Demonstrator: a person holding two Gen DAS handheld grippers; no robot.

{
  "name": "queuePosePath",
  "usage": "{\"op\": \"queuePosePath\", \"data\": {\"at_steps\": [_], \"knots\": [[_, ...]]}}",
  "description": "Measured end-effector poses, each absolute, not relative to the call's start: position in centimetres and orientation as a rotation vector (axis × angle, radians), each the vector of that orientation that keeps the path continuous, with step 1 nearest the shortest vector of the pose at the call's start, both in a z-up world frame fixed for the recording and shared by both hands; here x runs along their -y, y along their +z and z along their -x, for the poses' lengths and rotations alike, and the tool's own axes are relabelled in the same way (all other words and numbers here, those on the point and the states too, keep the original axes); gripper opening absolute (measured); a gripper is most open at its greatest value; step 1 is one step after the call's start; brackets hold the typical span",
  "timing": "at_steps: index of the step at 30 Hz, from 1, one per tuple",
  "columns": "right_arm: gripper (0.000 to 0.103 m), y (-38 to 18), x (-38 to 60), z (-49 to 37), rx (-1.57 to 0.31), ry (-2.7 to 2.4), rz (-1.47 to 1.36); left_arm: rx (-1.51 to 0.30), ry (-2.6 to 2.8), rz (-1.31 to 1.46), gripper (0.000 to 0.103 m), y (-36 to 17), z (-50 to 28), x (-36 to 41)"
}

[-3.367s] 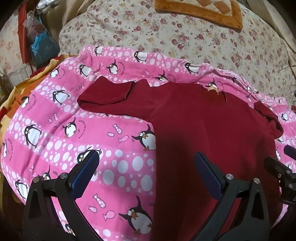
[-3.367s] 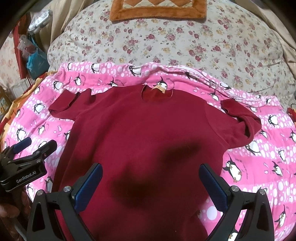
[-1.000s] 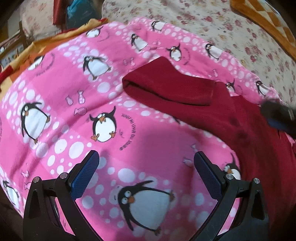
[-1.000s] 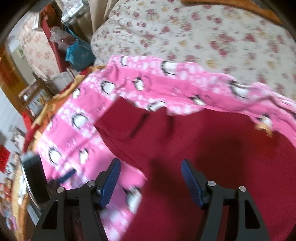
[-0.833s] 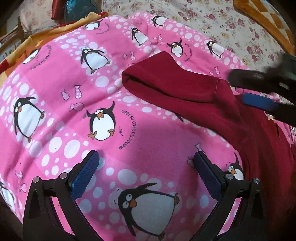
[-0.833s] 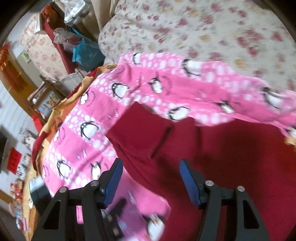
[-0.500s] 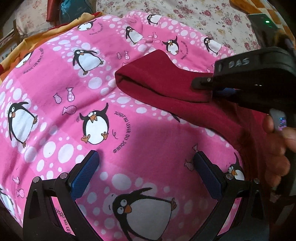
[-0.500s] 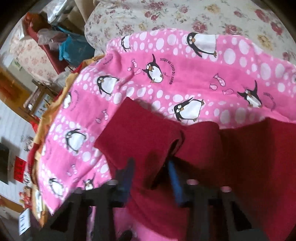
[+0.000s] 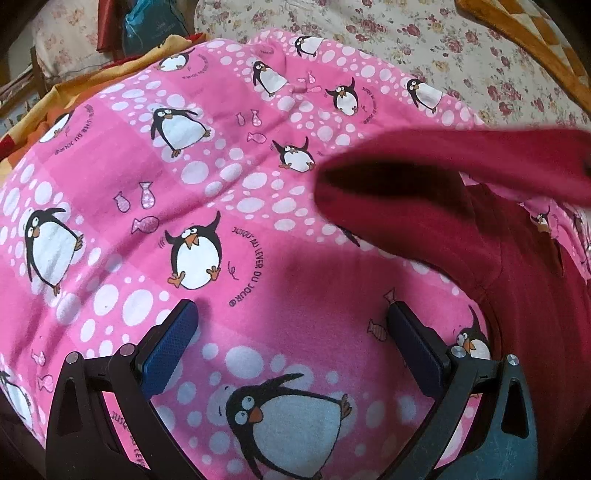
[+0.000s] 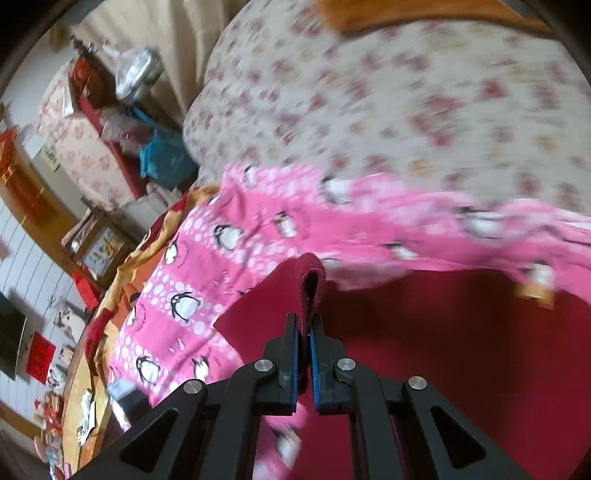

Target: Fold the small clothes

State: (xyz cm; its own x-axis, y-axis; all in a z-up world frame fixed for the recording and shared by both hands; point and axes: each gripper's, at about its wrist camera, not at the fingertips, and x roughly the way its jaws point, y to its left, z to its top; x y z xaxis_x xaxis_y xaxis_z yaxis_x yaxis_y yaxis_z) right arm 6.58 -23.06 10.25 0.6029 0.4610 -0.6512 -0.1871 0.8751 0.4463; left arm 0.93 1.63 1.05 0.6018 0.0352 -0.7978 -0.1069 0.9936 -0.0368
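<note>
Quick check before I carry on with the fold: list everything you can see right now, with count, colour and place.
Sweater: one, dark red, lying on the penguin blanket; its sleeve is lifted off the blanket.
Penguin blanket: one, pink with white dots and penguins, spread under the sweater.
Floral quilt: one, cream with red flowers, behind the blanket.
Orange-bordered cloth: one, on the quilt, far right.
Yellow-orange cloth: one, at the blanket's left edge.
Blue bag: one, in the clutter beyond the bed.
Left claw: black with blue pads, open over bare blanket, holding nothing.
Right claw: black with blue pads, just closed, pinching the sleeve's cuff.
</note>
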Motion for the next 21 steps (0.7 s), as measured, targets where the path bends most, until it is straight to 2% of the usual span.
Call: {"op": "queuePosePath", "data": {"at_steps": [4,11,21], "knots": [[0.005,10.7,29.1,-3.2,-0.865,0.302,-0.337,-0.897,0.103,0.050,0.102,1.3,-0.5,-1.0],[0.005,8.0,39.4,0.8,-0.918,0.078,-0.391,-0.876,0.028,0.036,0.102,3.5,1.0,1.2],[0.005,7.8,45.5,3.3,-0.908,-0.076,-0.364,-0.855,-0.083,-0.066,0.102,6.3,0.8,6.7]]}}
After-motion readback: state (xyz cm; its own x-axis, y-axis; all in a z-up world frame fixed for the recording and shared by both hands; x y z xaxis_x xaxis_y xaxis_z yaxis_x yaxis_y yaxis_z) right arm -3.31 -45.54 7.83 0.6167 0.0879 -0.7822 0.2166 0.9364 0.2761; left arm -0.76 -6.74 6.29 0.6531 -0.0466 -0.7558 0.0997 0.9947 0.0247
